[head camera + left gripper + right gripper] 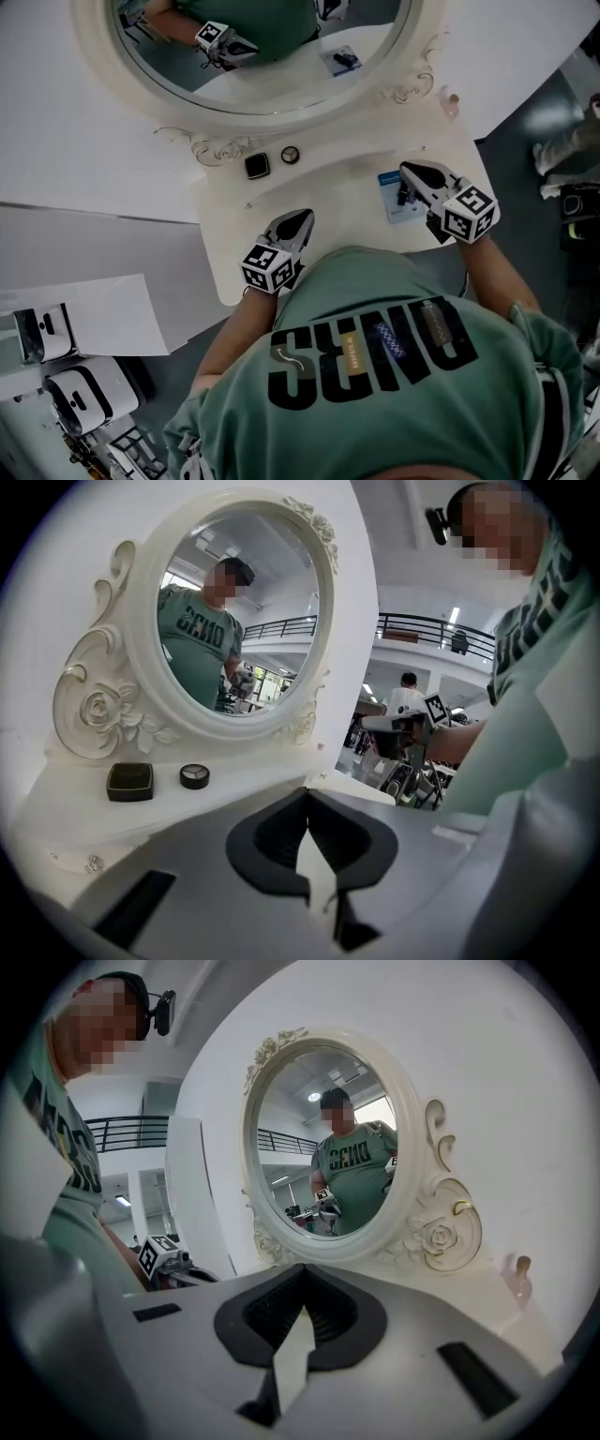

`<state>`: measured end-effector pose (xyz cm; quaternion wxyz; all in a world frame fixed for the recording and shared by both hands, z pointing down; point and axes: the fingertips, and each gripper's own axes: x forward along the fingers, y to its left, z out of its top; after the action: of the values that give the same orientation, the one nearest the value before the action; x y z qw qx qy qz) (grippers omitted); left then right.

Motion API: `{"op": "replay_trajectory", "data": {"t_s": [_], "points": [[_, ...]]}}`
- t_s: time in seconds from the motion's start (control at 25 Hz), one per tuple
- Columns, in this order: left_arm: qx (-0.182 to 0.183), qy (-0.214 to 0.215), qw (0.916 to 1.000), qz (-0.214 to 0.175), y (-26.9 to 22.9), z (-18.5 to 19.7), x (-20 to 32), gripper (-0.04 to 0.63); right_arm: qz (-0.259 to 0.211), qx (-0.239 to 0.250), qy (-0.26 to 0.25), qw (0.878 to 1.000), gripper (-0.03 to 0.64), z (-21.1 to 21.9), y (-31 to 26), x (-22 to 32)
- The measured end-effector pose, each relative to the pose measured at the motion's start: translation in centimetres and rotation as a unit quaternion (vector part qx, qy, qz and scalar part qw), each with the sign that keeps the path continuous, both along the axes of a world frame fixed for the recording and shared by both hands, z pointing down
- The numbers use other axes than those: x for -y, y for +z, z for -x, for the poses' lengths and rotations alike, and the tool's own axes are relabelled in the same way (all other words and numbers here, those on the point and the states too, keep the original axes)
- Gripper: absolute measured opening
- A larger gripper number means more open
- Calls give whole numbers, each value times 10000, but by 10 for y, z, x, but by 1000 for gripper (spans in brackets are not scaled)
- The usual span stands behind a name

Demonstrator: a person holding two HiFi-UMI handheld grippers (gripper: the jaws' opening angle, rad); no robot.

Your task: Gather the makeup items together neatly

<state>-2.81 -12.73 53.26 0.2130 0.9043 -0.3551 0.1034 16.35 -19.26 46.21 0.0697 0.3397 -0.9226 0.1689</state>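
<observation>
- You have the square compact (257,166) and round compact (291,155) just beside each other below the mirror (272,114).
- The blue packet (388,208) lies well apart from them, so by my judgement gathering isn't finished.
- Your left gripper (302,219) and right gripper (409,172) are both closed and empty.
- Bare counter (347,187) lies between; its front edge is near your body.

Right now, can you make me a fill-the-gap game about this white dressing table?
The black square compact lies beside a small ____ dark-rimmed compact.
Both sit below the ____ in its ornate white oval frame.
The left gripper and right gripper both have ____ jaws, holding nothing.
Missing words: round; mirror; shut.
</observation>
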Motion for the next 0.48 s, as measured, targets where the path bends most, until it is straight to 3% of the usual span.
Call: {"op": "replay_trajectory", "data": {"t_s": [0.16,0.32,0.48], "points": [[156,261,9995,35,7,-38,12,11,-76,-72,70,9999,-6,-25,-2,-1],[302,700,9968,231,27,-100,25,11,-58,-124,139,9998,-6,-59,-2,-9],[399,1152,9893,803,65,-172,33,12,-20,-228,299,9993,-6,-105,2,-22]]}}
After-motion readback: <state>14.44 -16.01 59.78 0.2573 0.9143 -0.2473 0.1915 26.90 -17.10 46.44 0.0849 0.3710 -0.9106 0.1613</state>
